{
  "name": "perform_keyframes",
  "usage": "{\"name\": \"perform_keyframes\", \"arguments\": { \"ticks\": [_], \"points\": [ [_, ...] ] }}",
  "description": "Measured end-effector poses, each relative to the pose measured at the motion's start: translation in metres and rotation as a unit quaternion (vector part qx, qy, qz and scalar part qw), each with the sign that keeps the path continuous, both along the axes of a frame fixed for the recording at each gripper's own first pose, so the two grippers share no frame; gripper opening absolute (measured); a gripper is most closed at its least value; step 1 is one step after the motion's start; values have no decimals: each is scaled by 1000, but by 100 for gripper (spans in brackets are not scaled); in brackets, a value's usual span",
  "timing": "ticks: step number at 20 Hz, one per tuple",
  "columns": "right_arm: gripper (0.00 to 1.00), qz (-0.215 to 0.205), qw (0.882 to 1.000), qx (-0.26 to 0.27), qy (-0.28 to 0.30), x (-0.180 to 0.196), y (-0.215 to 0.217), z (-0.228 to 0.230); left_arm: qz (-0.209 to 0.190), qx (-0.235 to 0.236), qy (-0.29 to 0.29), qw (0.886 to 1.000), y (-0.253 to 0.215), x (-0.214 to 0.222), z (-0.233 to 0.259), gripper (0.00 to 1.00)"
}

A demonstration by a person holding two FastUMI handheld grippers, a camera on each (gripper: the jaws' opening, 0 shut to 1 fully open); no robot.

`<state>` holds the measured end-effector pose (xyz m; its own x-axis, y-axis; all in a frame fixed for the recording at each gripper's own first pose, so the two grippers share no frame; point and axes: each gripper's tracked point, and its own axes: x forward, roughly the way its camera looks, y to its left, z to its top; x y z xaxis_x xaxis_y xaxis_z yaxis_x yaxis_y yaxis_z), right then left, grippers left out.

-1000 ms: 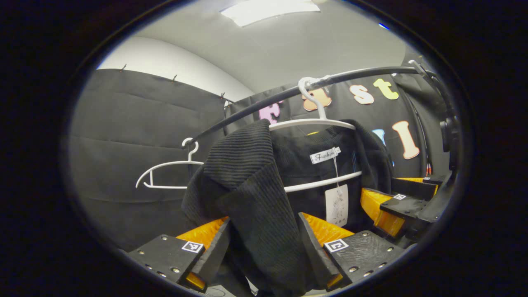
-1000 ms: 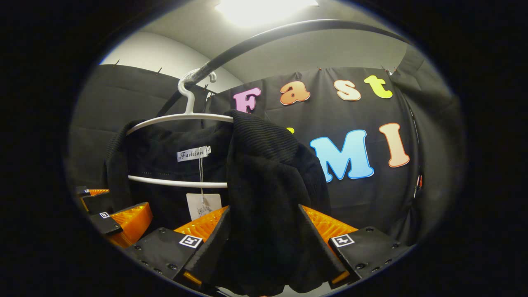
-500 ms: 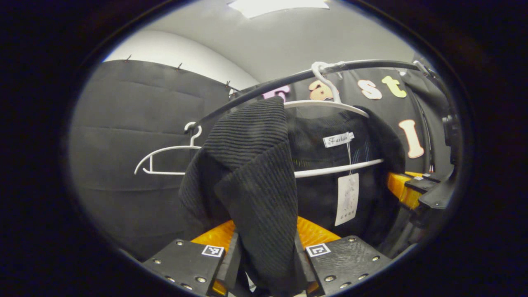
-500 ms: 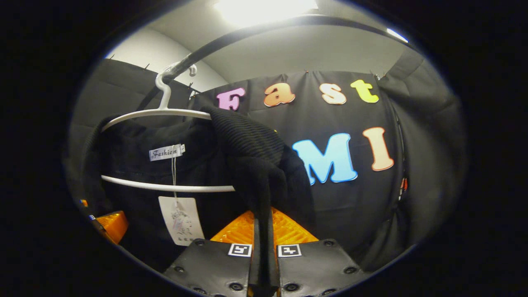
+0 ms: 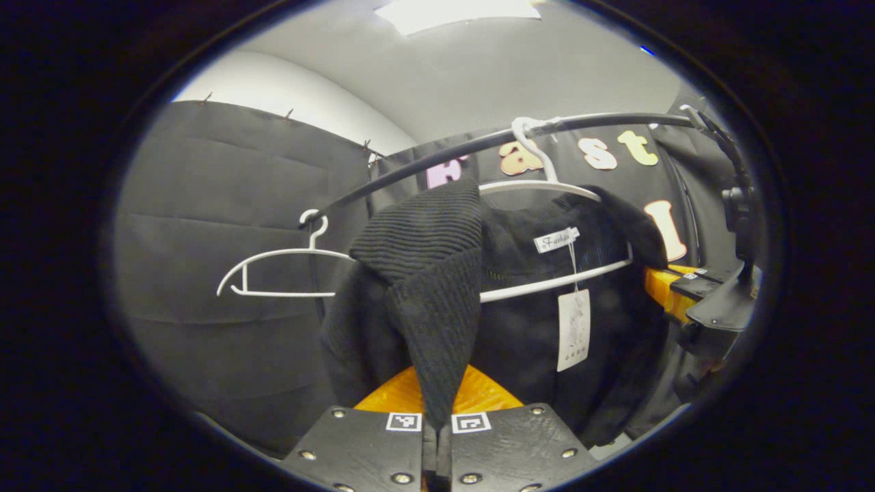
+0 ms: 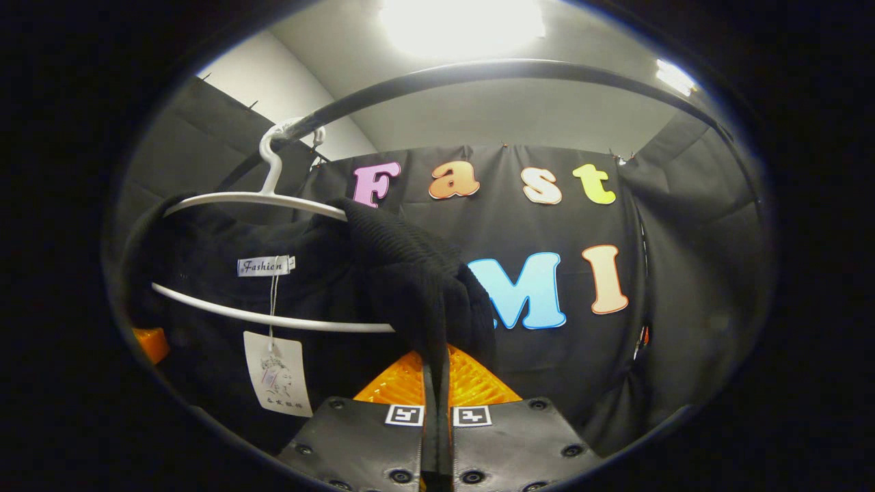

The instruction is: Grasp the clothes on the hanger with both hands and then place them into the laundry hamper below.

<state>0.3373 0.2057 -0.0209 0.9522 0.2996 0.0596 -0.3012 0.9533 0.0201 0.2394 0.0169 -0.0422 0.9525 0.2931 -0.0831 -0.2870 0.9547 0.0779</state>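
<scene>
A black ribbed garment [image 5: 437, 273] [image 6: 403, 273] hangs on a white hanger [image 5: 547, 184] [image 6: 253, 198] hooked over a black rail [image 5: 424, 164] [image 6: 478, 68]. A white neck label and a paper tag [image 5: 573, 328] [image 6: 277, 372] dangle inside it. My left gripper [image 5: 437, 430] is shut on the garment's left shoulder fold. My right gripper [image 6: 436, 410] is shut on the right shoulder fold. In the left gripper view the right gripper [image 5: 690, 294] appears at the far right edge, and an orange bit of the left gripper [image 6: 150, 342] appears at the left edge of the right gripper view.
An empty white hanger [image 5: 280, 273] hangs on the same rail, to the left of the garment. Black cloth walls enclose the booth on all sides. A ceiling light [image 6: 465, 27] glares above the rail.
Both grippers went from open around the shoulder folds to shut on them. The fabric now runs pinched between each pair of fingers.
</scene>
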Motion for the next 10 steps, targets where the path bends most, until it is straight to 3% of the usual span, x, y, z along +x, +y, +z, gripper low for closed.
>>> {"name": "perform_keyframes", "arguments": {
  "ticks": [10],
  "points": [
    [1, -51, 997, 15, -55, 14, -41, 48, 17, 21, -44, 999, 31, -47, 70, 0]
  ]
}}
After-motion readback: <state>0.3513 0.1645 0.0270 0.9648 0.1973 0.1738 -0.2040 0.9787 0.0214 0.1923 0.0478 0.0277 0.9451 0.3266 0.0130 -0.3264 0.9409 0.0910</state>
